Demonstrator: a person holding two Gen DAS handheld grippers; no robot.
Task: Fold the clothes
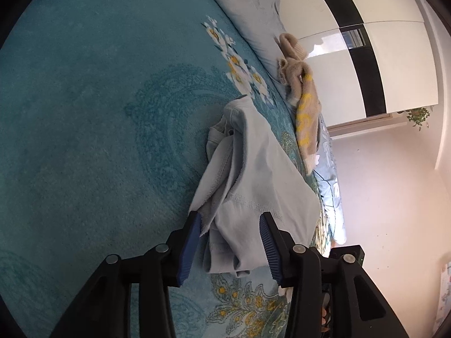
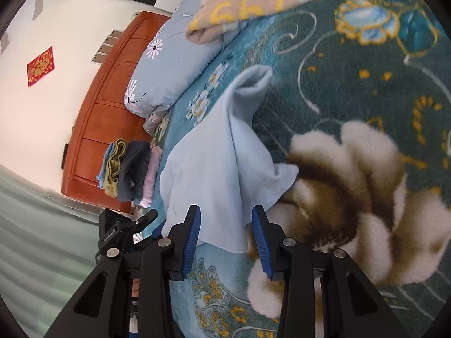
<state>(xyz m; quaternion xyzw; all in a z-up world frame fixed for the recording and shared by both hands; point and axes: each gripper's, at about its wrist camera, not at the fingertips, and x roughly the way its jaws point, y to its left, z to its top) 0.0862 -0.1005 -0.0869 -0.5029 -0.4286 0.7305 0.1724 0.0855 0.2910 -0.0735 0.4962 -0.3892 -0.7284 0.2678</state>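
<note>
Left wrist view: left gripper [image 1: 231, 242] has its jaws apart; the pale blue garment [image 1: 253, 180] lies bunched between the blue pads [image 1: 191, 242], not pinched.
Right wrist view: right gripper [image 2: 227, 240] likewise stands parted, a garment [image 2: 214, 163] edge between its 2 pads, loose.
Garment place: crumpled on the teal floral blanket [image 1: 84, 112].
Nearby: beige sweater [image 1: 305, 112] beyond it; folded stack [image 2: 129, 171] by the wooden headboard [image 2: 112, 98].
</note>
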